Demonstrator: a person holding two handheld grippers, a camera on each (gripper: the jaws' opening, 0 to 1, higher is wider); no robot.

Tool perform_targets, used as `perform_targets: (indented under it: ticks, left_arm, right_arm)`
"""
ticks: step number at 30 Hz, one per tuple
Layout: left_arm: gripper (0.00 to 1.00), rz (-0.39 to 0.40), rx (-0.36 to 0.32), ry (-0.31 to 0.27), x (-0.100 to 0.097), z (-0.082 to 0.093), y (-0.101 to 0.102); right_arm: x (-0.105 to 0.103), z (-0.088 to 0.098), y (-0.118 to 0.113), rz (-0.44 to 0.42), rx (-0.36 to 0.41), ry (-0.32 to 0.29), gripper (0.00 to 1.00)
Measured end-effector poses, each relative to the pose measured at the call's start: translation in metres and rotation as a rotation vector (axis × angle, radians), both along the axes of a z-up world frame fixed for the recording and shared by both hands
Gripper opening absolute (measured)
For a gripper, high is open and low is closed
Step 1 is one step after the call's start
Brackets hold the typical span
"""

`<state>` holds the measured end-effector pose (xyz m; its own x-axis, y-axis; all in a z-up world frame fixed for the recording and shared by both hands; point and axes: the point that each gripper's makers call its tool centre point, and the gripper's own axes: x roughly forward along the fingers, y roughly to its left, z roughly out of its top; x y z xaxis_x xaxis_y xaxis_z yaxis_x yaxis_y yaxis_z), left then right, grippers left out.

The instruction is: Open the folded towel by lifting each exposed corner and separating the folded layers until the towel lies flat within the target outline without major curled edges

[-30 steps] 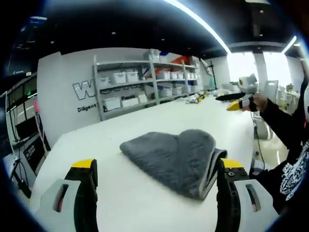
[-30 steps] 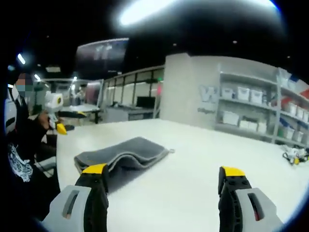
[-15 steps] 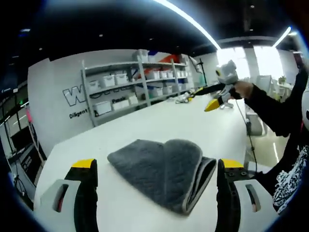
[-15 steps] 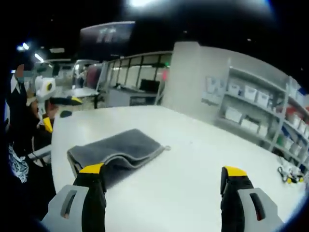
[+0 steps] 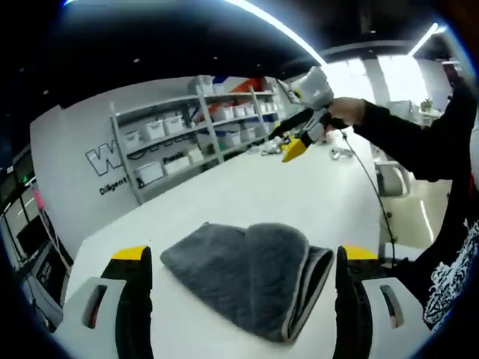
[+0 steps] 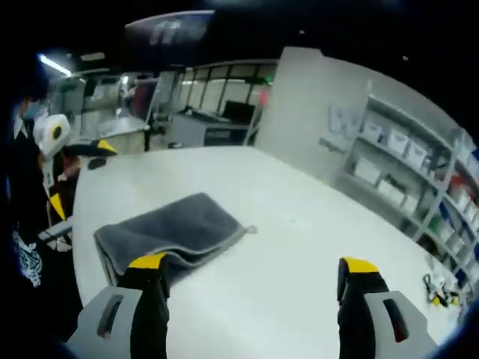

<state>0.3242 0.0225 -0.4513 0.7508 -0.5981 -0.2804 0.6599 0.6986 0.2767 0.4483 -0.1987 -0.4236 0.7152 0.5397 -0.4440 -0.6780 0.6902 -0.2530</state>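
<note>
One folded grey towel (image 5: 251,277) lies on the white table (image 5: 224,198), between and just beyond the left gripper (image 5: 243,258), whose two jaws stand apart. In the right gripper view the towel (image 6: 168,232) lies beyond the left jaw of the right gripper (image 6: 251,265), whose two jaws are likewise apart and empty.

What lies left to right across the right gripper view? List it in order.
Other yellow-tipped white handheld gripper → folded grey terry towel on the white table → grey metal shelving with white bins → small yellow-and-black object near the table's far edge.
</note>
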Motion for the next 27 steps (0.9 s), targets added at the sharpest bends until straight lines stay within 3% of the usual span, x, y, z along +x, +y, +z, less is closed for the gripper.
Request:
perform_targets:
  ticks: [4, 7, 12, 18, 21, 23, 27]
  left_arm:
    - [1.00, -0.003, 0.034, -0.003, 0.004, -0.003, -0.008]
    - [0.99, -0.024, 0.066, -0.006, 0.005, -0.007, -0.017]
    - [0.99, -0.061, 0.118, -0.023, 0.003, -0.013, -0.032]
    - [0.99, -0.080, 0.149, -0.032, 0.004, -0.007, -0.036]
    - [0.99, -0.090, 0.223, -0.060, 0.008, 0.000, -0.033]
    - [0.98, -0.100, 0.246, -0.050, 0.010, 0.003, -0.034]
    - [0.97, -0.122, 0.262, -0.021, 0.012, 0.004, -0.041]
  right_arm:
    - [0.010, 0.000, 0.010, 0.006, 0.014, 0.045, 0.93]
    - [0.015, -0.011, 0.016, 0.016, 0.000, 0.121, 0.92]
    - [0.024, -0.001, 0.021, 0.012, -0.016, 0.123, 0.89]
    - [0.033, 0.010, 0.023, 0.017, -0.031, 0.119, 0.88]
    - [0.035, 0.014, 0.026, 0.019, -0.018, 0.133, 0.90]
    - [0.033, 0.015, 0.031, 0.030, 0.004, 0.162, 0.86]
    - [0.040, 0.017, 0.035, 0.024, 0.021, 0.162, 0.82]
